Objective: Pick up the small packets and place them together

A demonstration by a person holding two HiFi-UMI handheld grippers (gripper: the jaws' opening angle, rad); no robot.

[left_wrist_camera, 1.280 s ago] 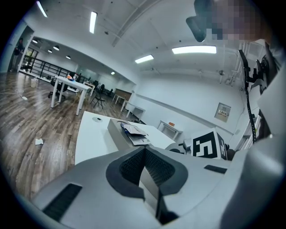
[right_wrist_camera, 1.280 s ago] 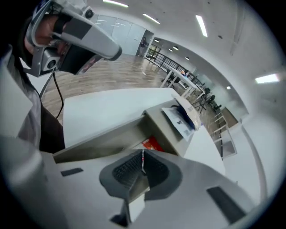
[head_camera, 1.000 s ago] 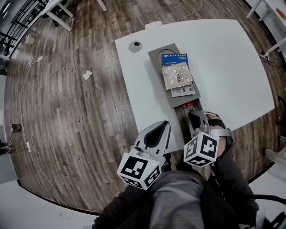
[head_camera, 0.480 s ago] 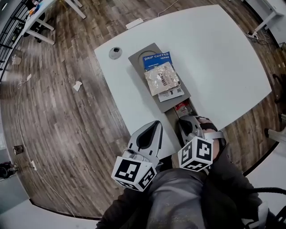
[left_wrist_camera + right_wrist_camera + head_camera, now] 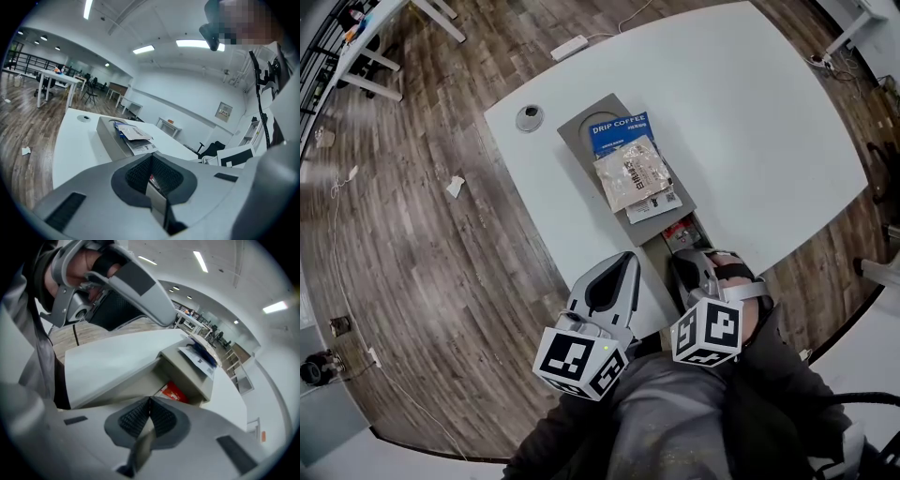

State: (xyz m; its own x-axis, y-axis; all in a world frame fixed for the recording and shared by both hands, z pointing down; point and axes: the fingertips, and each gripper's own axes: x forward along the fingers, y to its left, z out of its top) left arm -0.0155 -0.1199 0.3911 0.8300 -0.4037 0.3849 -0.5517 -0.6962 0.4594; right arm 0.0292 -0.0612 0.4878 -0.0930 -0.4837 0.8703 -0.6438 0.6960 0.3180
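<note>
Shifting up and left in the head view since a second ago, the grey box [image 5: 581, 127] is lying on the white table [image 5: 750, 112]. The left gripper [image 5: 619, 267] and right gripper [image 5: 686, 267] are hovering with jaws together, gripping nothing. A red packet [image 5: 680, 231] is lying in the box's open end, just ahead of the right gripper. A blue drip coffee packet [image 5: 617, 131], a clear foil packet [image 5: 630, 173] and a white packet [image 5: 654, 202] are resting stacked on the lid. All are probably light, thin and slick, so I am judging a pinch on a sealed edge best.

A white table [image 5: 769, 122] stood on a dark wood-plank floor [image 5: 422, 309], with white desks [image 5: 55, 78] far left under ceiling strip lights [image 5: 144, 48].
</note>
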